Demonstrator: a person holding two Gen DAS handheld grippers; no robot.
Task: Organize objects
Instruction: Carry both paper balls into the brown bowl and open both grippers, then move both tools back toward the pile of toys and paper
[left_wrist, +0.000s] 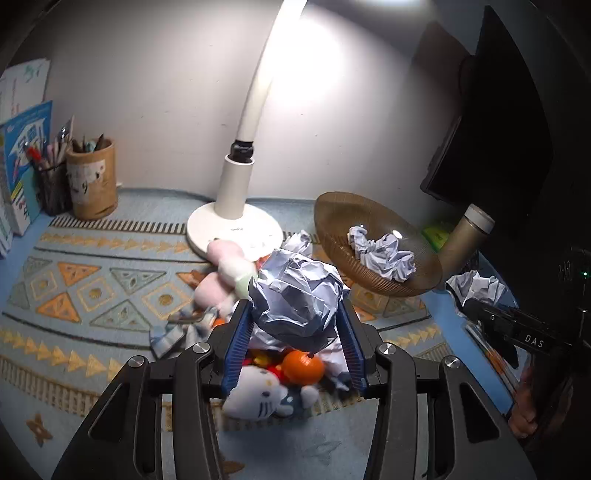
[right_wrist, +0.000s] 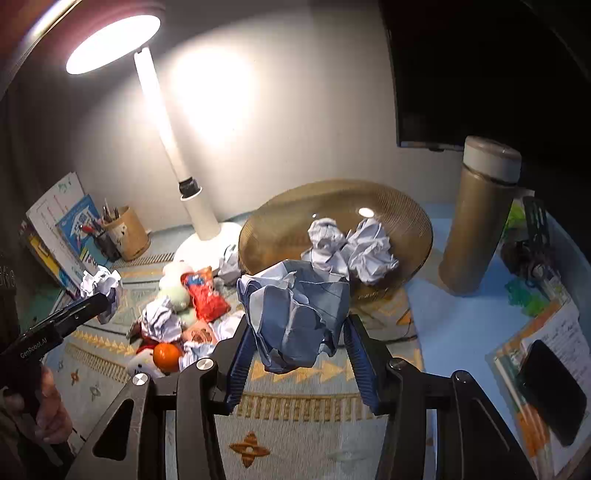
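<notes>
My left gripper (left_wrist: 293, 310) is shut on a crumpled paper ball (left_wrist: 295, 299) held above a pile of toys; it also shows in the right wrist view (right_wrist: 101, 291). My right gripper (right_wrist: 297, 325) is shut on another crumpled paper ball (right_wrist: 299, 317), just in front of the brown ribbed bowl (right_wrist: 406, 218). The bowl (left_wrist: 332, 218) holds two paper balls (right_wrist: 351, 247). In the pile lie an orange (left_wrist: 303, 366), a white cat plush (left_wrist: 258, 397), a pink plush (left_wrist: 225, 273), a red snack bag (right_wrist: 205, 295) and more paper balls (right_wrist: 160, 319).
A white desk lamp (left_wrist: 232, 229) stands behind the pile. A tan flask (right_wrist: 476, 221) stands right of the bowl. Pen cups (left_wrist: 92, 181) and books (left_wrist: 22, 166) are at the far left. A phone (right_wrist: 554, 391) lies on papers at the right. A dark monitor (left_wrist: 509, 129) is at the back right.
</notes>
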